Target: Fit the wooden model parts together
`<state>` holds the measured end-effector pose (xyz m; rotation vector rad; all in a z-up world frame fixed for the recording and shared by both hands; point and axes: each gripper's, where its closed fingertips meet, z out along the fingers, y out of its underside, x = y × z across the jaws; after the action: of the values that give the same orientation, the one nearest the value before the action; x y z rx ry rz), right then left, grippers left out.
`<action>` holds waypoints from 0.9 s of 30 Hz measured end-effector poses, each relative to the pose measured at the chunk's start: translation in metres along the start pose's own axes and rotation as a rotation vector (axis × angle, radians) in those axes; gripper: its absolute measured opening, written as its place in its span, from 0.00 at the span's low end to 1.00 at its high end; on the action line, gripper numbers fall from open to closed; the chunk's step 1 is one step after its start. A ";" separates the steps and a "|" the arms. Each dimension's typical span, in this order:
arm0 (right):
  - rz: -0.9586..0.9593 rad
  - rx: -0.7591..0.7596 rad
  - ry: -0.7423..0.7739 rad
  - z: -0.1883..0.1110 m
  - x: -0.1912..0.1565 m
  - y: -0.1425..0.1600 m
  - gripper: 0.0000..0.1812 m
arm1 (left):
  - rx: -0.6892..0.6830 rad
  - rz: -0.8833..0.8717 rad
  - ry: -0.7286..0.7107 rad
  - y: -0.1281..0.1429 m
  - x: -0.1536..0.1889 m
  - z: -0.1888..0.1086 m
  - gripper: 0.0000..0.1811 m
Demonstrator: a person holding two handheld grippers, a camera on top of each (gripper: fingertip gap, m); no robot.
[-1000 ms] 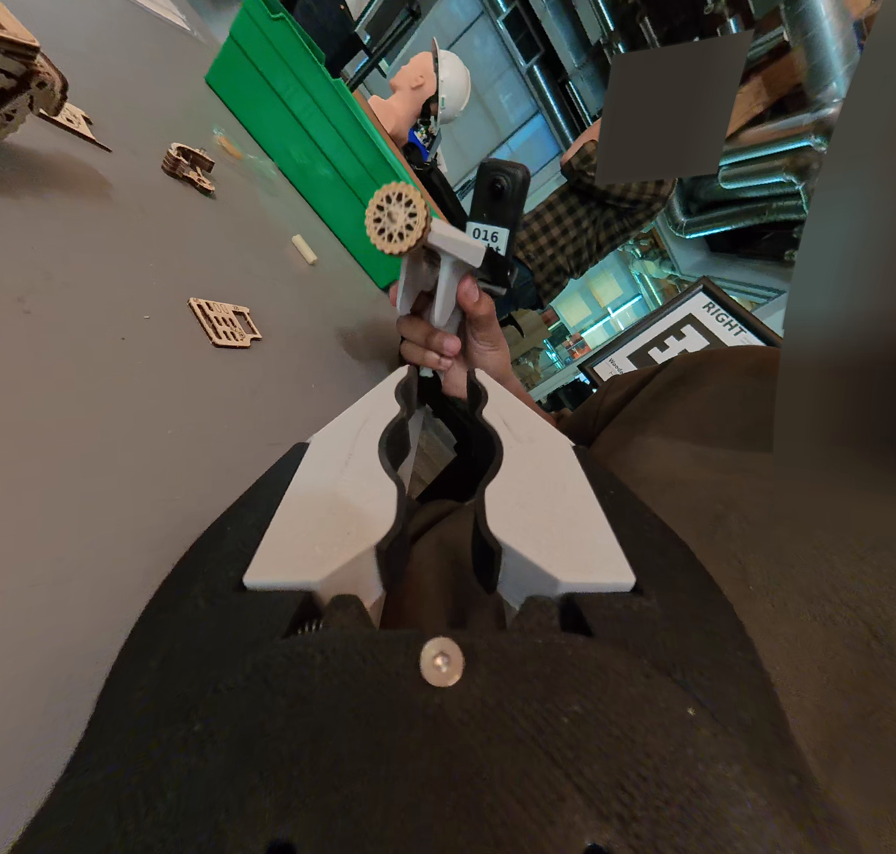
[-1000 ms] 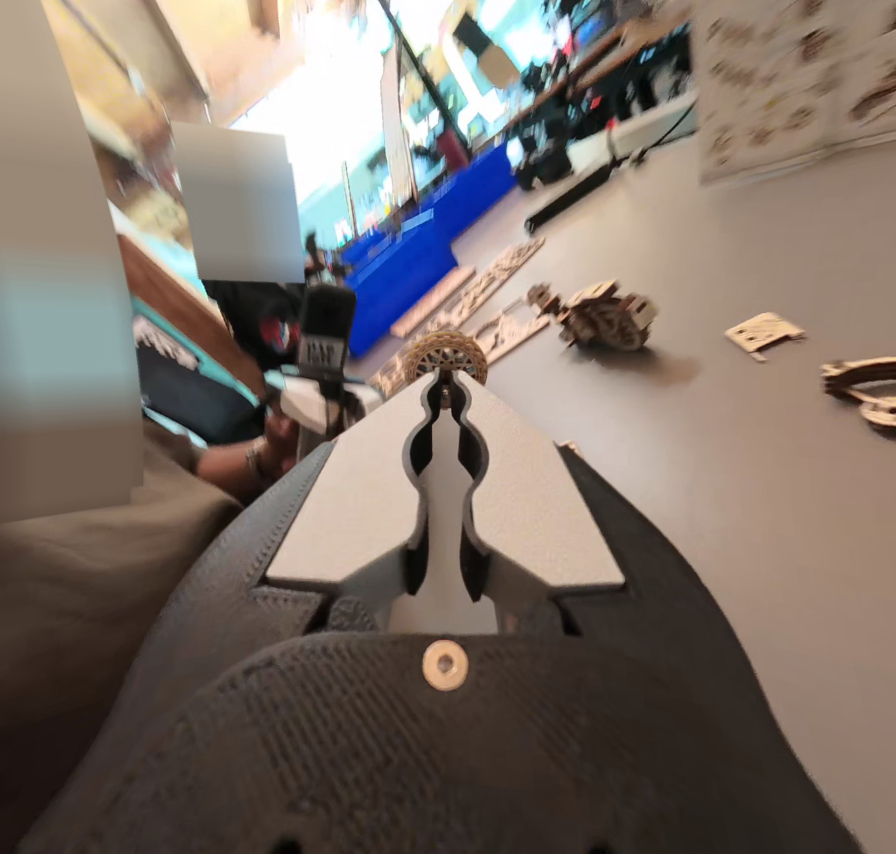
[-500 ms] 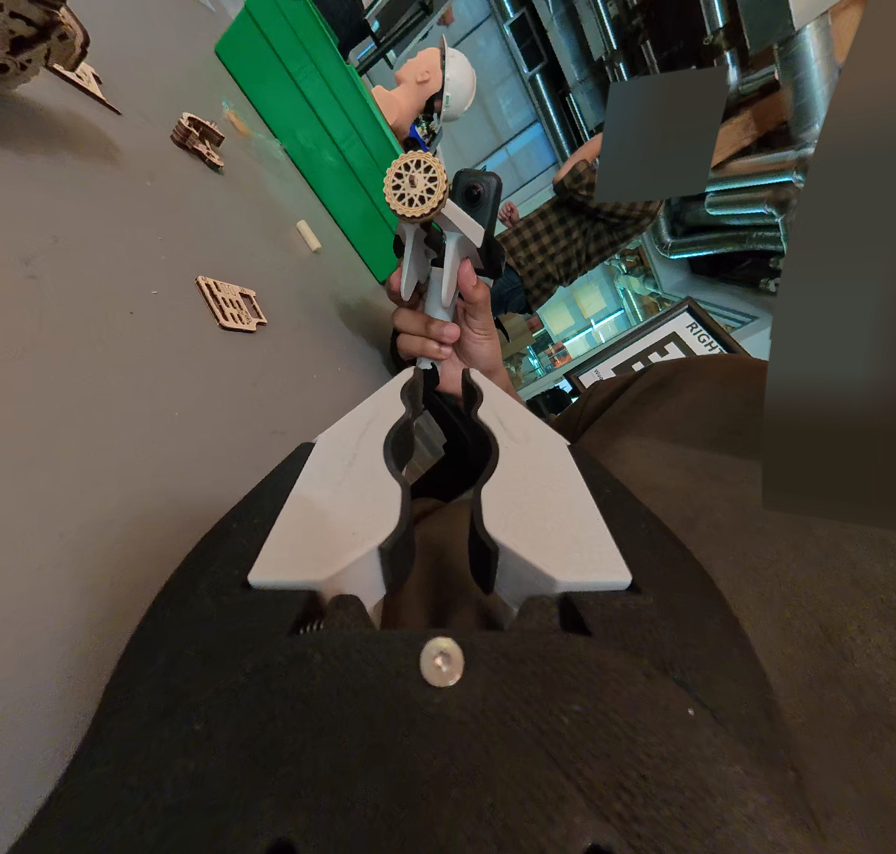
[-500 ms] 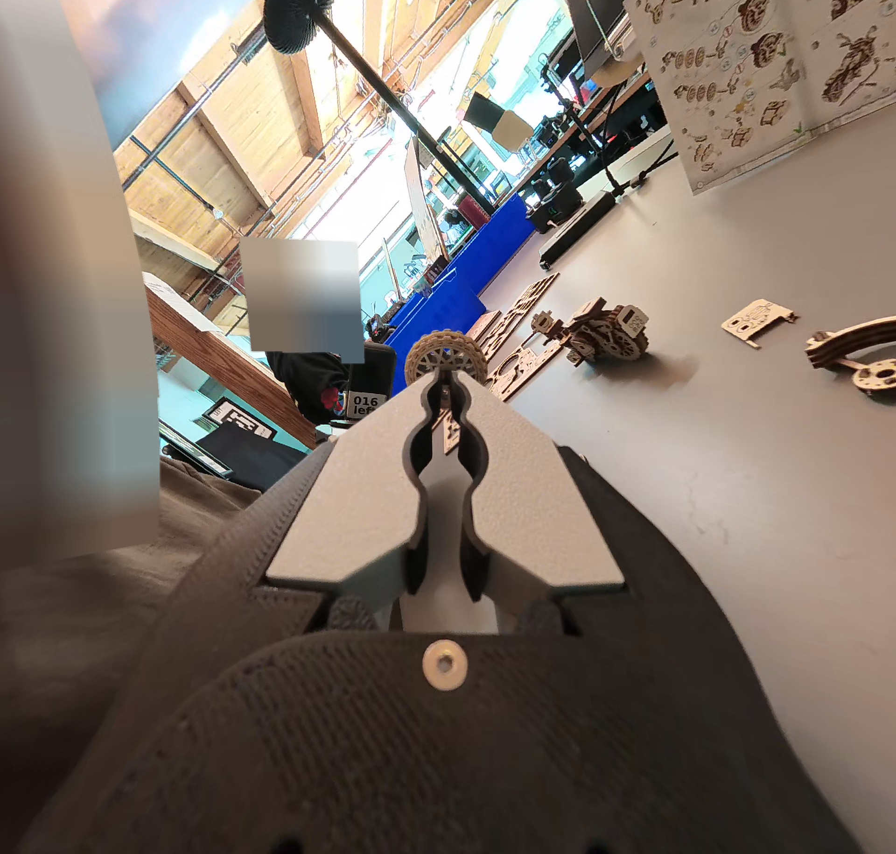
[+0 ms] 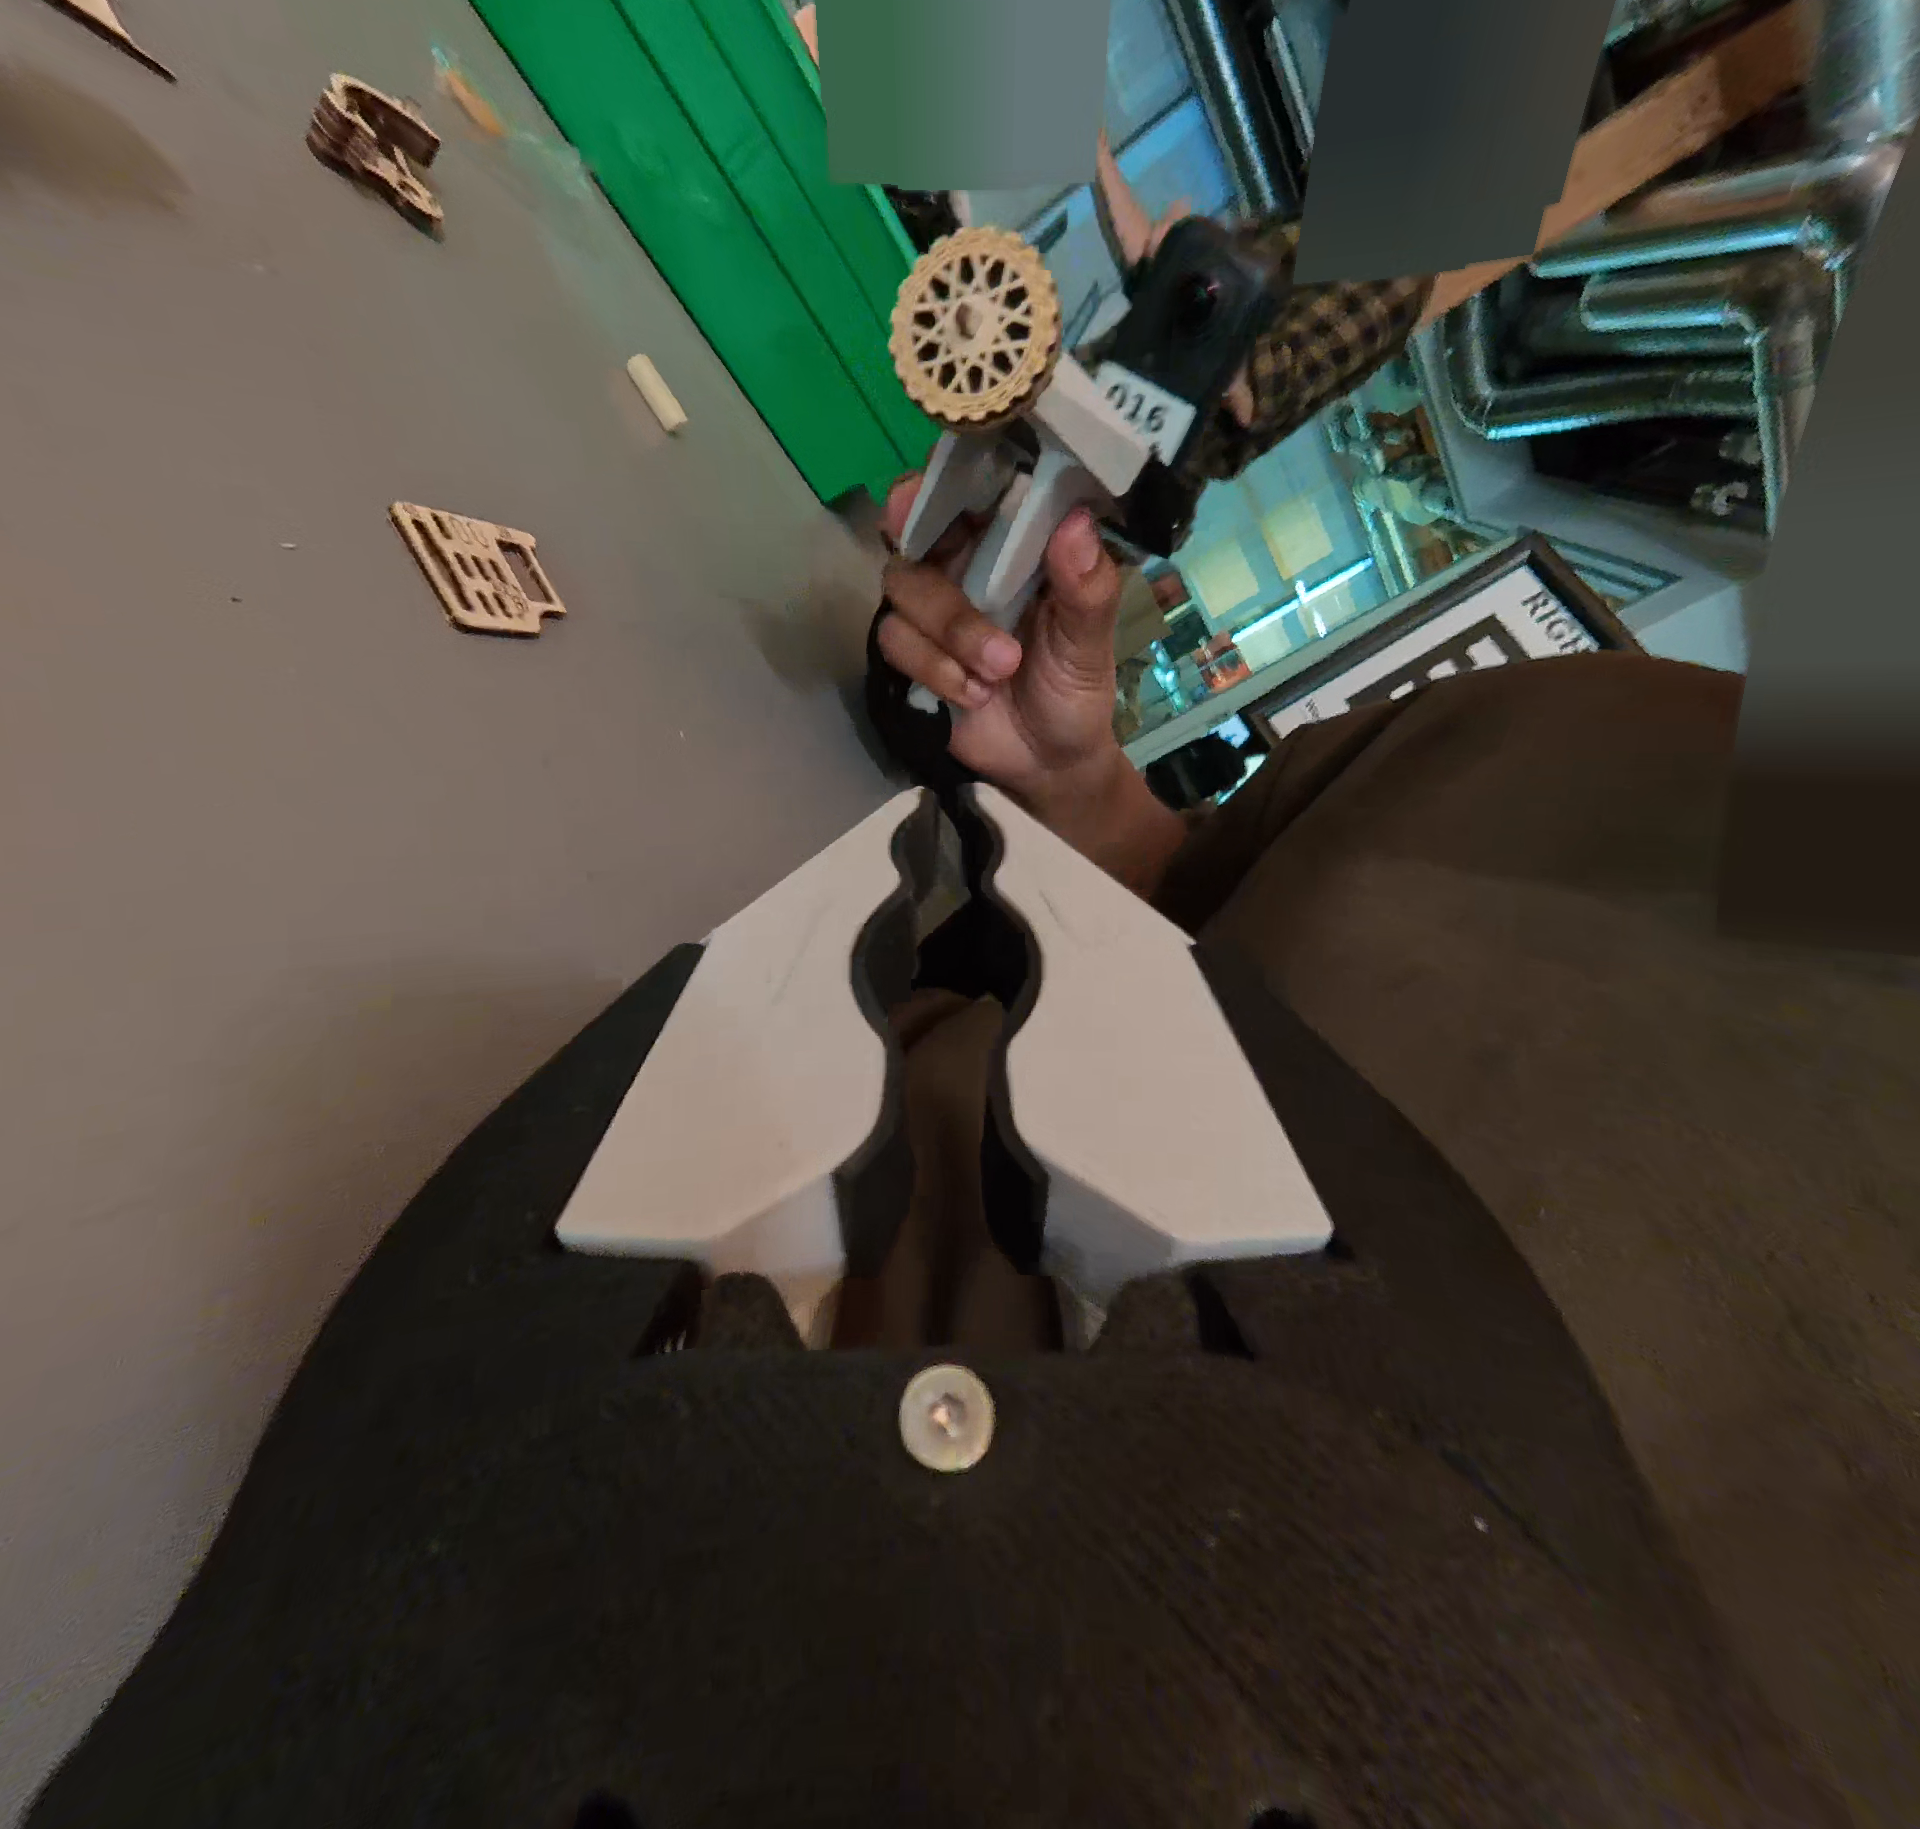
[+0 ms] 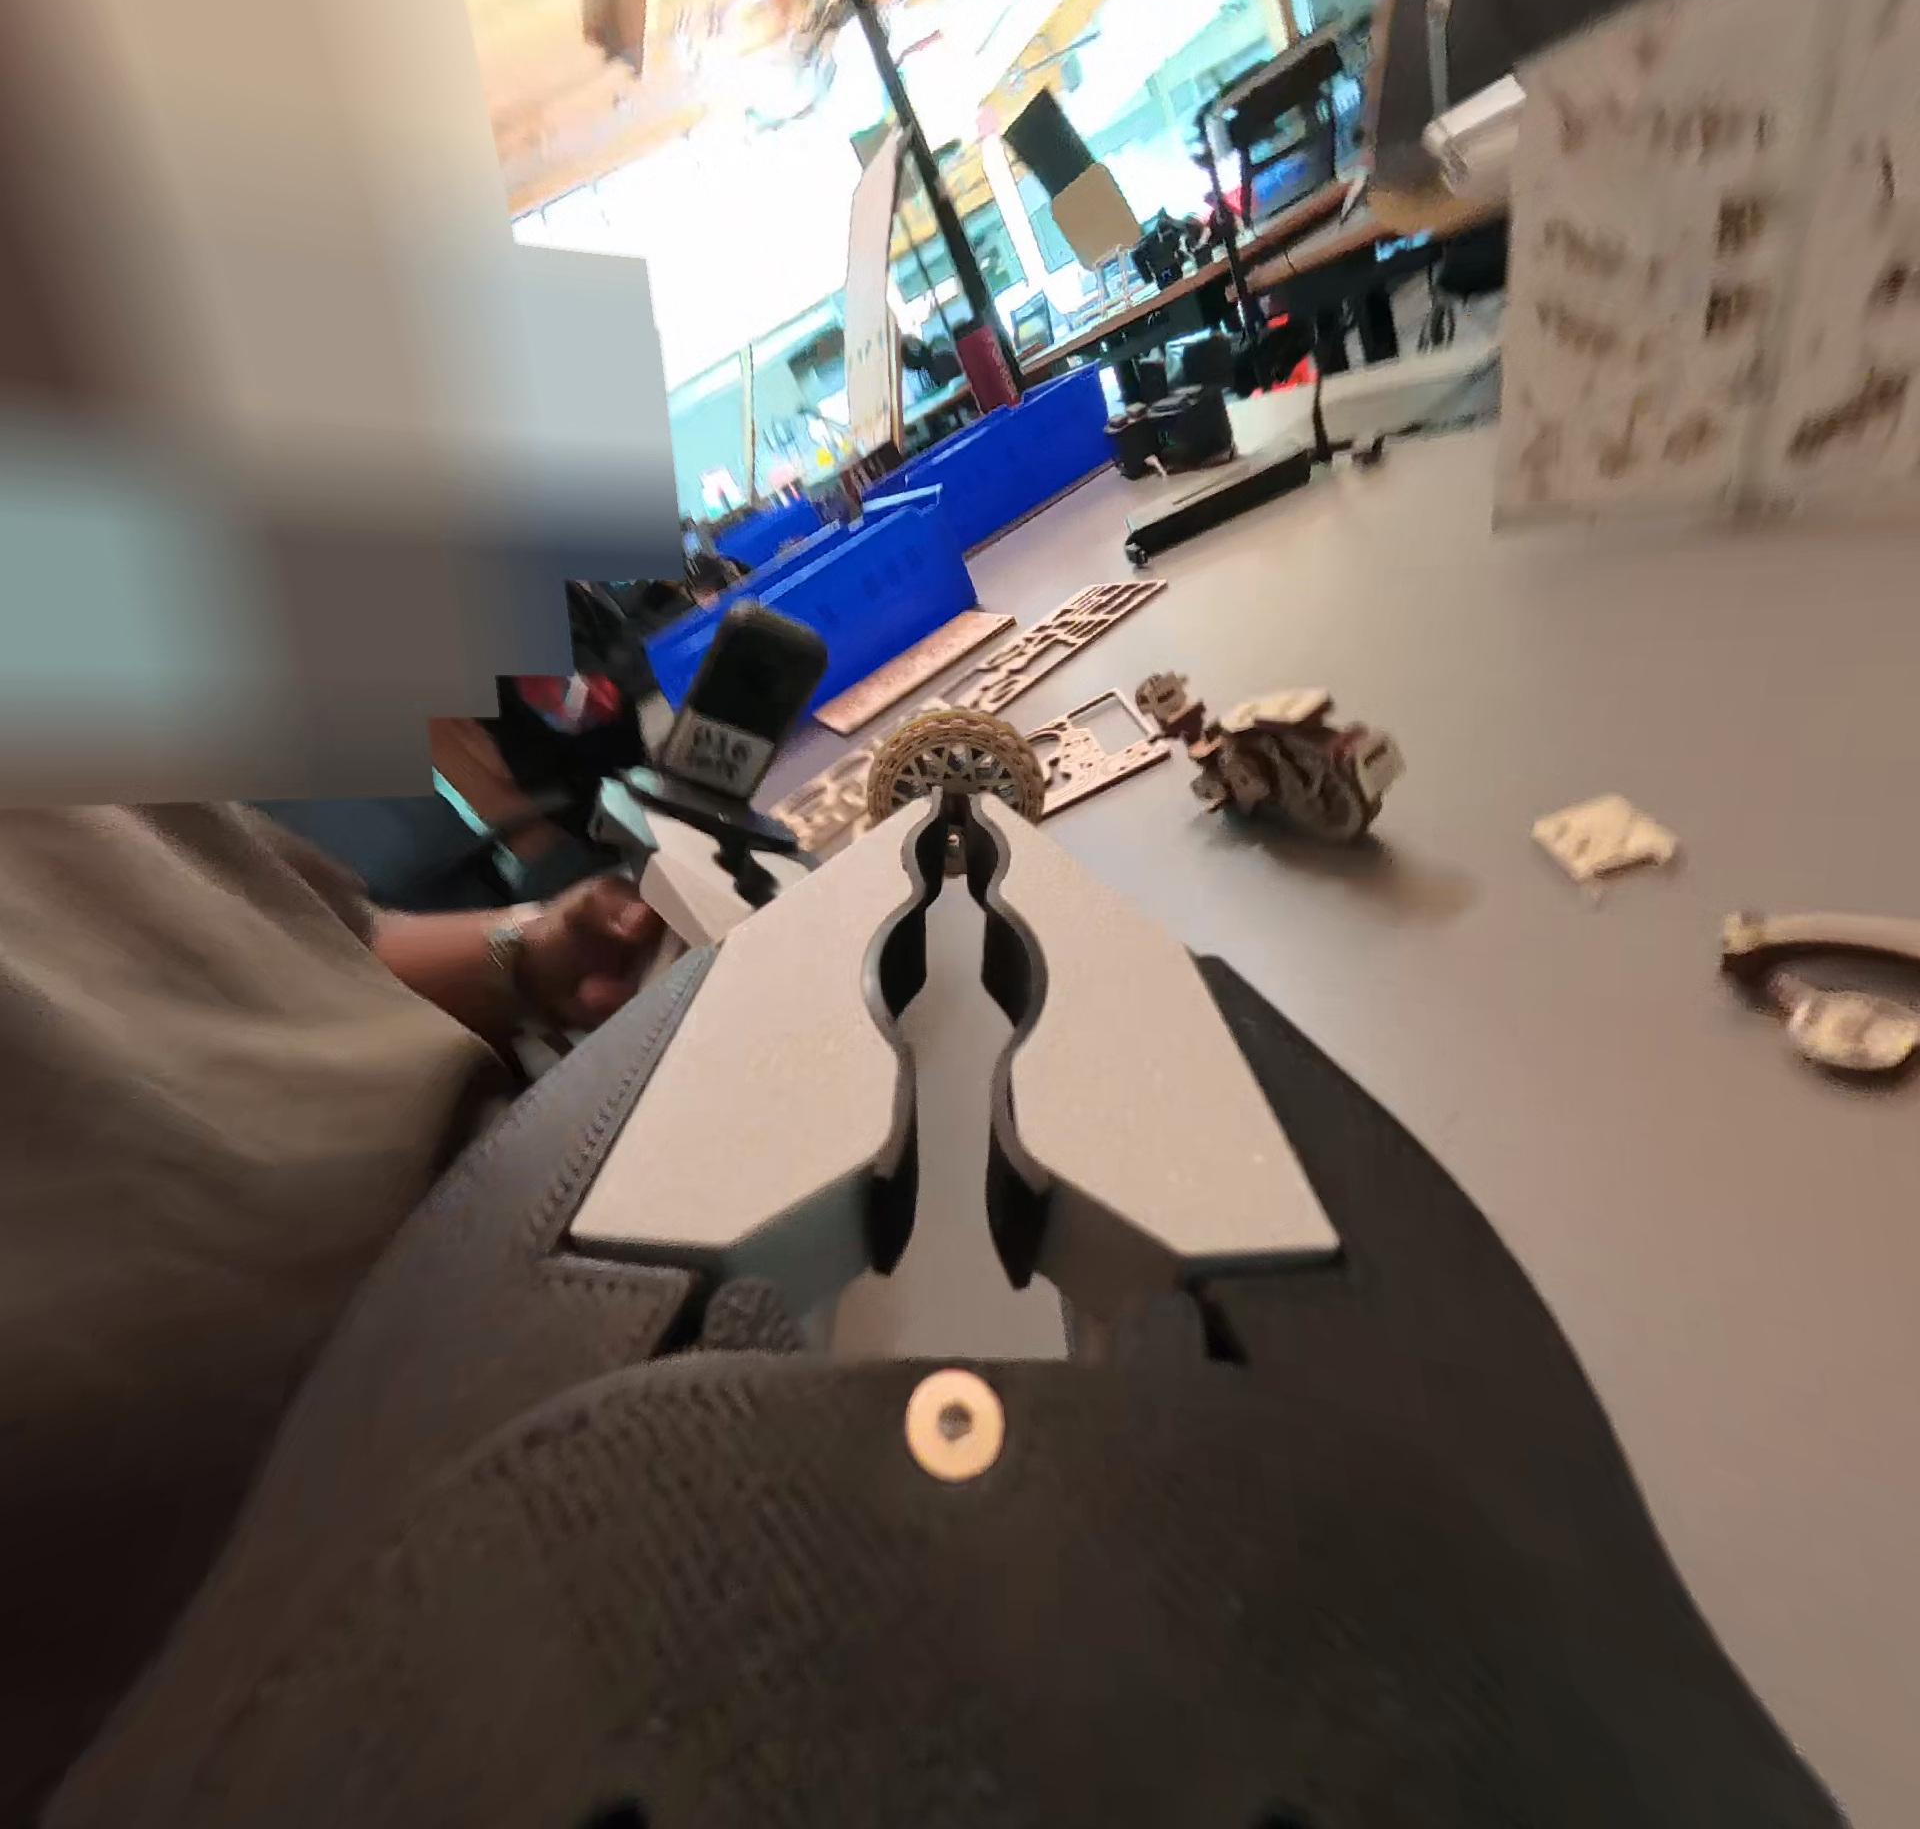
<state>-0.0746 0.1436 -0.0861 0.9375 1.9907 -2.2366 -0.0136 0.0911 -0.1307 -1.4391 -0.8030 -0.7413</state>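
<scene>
My right gripper [image 6: 954, 813] is shut on a round spoked wooden wheel [image 6: 954, 777] and holds it upright above the grey table [image 6: 1455, 1156]. In the left wrist view the right gripper [image 5: 987, 429] and its wheel [image 5: 975, 327] are raised in a hand, ahead of my left gripper. My left gripper [image 5: 951, 803] holds nothing, and its jaws stand almost together. A partly built wooden model [image 6: 1288, 777] sits on the table to the right of the wheel.
A flat wooden piece [image 6: 1605, 834], a curved piece [image 6: 1818, 990] and cut-out wood sheets [image 6: 1039, 657] lie near the model. Blue bins [image 6: 883, 574] and a printed sheet [image 6: 1714, 325] stand behind. A green bin [image 5: 707, 169], a slotted plate [image 5: 478, 569], a small part [image 5: 374, 143] and a white peg [image 5: 655, 392] are on the table.
My left gripper's jaws have closed from a wide gap to nearly together. The right gripper has swung down toward the table, still holding the wheel.
</scene>
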 end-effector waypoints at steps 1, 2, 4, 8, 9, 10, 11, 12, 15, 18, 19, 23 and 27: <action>-0.053 -0.013 0.000 0.001 -0.004 0.001 0.00 | -0.019 0.018 -0.016 0.002 -0.001 0.001 0.00; -0.092 -0.027 -0.005 0.003 -0.009 0.003 0.00 | -0.035 0.044 -0.040 0.004 -0.004 0.002 0.00; -0.121 -0.029 -0.042 0.005 -0.018 0.004 0.00 | -0.064 0.115 -0.087 0.008 -0.007 0.003 0.00; -0.105 0.031 -0.129 0.004 -0.032 -0.005 0.00 | -0.127 0.219 -0.148 0.017 -0.011 0.006 0.00; -0.097 0.028 -0.131 0.004 -0.032 -0.004 0.00 | -0.134 0.226 -0.146 0.019 -0.011 0.007 0.00; -0.087 0.024 -0.131 0.004 -0.030 -0.004 0.00 | -0.139 0.234 -0.135 0.020 -0.008 0.008 0.00; -0.074 0.023 -0.129 0.004 -0.028 -0.003 0.00 | -0.137 0.249 -0.110 0.021 -0.004 0.008 0.00; -0.061 0.024 -0.130 0.004 -0.027 -0.003 0.00 | -0.126 0.264 -0.089 0.020 0.000 0.009 0.00; -0.036 0.015 -0.131 0.005 -0.025 -0.001 0.00 | -0.108 0.268 -0.064 0.018 0.005 0.008 0.00; -0.033 -0.018 -0.126 0.009 -0.024 0.005 0.00 | -0.088 0.287 -0.086 0.015 0.003 0.007 0.00; -0.037 -0.040 -0.122 0.011 -0.023 0.010 0.00 | -0.079 0.300 -0.097 0.013 0.002 0.007 0.00; -0.030 -0.242 -0.116 0.025 -0.024 0.050 0.00 | 0.114 0.359 -0.195 -0.016 0.000 -0.004 0.00; -0.118 -0.341 -0.048 0.030 -0.020 0.068 0.00 | 0.170 0.339 -0.248 -0.028 -0.004 -0.014 0.00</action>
<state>-0.0453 0.0957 -0.1385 0.7392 2.3557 -1.8565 -0.0389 0.0767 -0.1186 -1.4796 -0.7633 -0.2344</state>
